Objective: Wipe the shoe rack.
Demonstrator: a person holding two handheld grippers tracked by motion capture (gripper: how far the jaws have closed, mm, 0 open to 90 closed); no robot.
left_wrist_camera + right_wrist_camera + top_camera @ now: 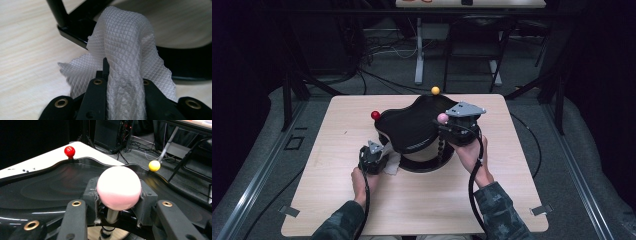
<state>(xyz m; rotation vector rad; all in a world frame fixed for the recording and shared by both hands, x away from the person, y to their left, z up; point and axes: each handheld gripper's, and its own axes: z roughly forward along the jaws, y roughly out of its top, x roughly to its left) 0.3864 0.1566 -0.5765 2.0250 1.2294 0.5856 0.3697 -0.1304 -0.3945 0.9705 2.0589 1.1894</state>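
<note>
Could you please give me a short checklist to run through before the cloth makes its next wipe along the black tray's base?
1. Left gripper shut on the white cloth: ok.
2. Right gripper shut on the pink knob, steadying the black tray: ok.
3. Cloth lies against the tray's base ring: ok.
4. Red knob and yellow knob stand apart from both grippers: ok.
5. Tray's base sits flat on the table: cannot tell.

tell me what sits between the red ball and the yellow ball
In the high view, the black tray's curved rim runs between the red ball and the yellow ball.
</note>
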